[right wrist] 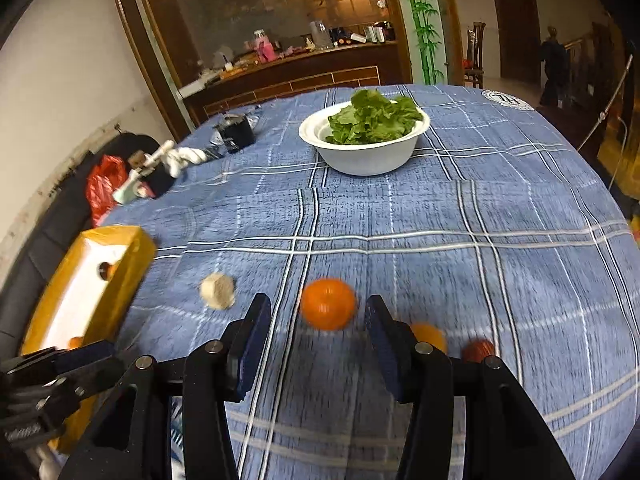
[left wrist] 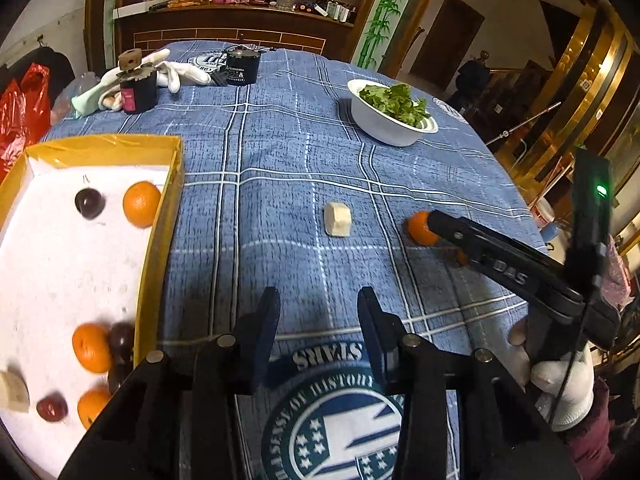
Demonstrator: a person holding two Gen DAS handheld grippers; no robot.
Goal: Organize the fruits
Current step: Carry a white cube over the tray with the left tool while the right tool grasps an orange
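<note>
A yellow box (left wrist: 160,216) with a white floor holds several oranges (left wrist: 141,204) and dark plums (left wrist: 89,202) at the left. My left gripper (left wrist: 318,304) is open and empty over the blue cloth beside the box. My right gripper (right wrist: 318,316) is open, its jaws either side of a loose orange (right wrist: 328,309) just ahead on the cloth. The same orange (left wrist: 420,228) shows at the right gripper's tip in the left wrist view. Another orange (right wrist: 430,336) and a reddish fruit (right wrist: 479,350) lie right of the right finger. A pale beige chunk (left wrist: 338,220) lies mid-table.
A white bowl of green leaves (right wrist: 364,136) stands at the back of the table. A dark jar (left wrist: 138,92), white gloves (left wrist: 176,70) and a black container (left wrist: 241,65) sit at the far left. The table edge curves away at the right. A red bag (left wrist: 20,116) is off-table.
</note>
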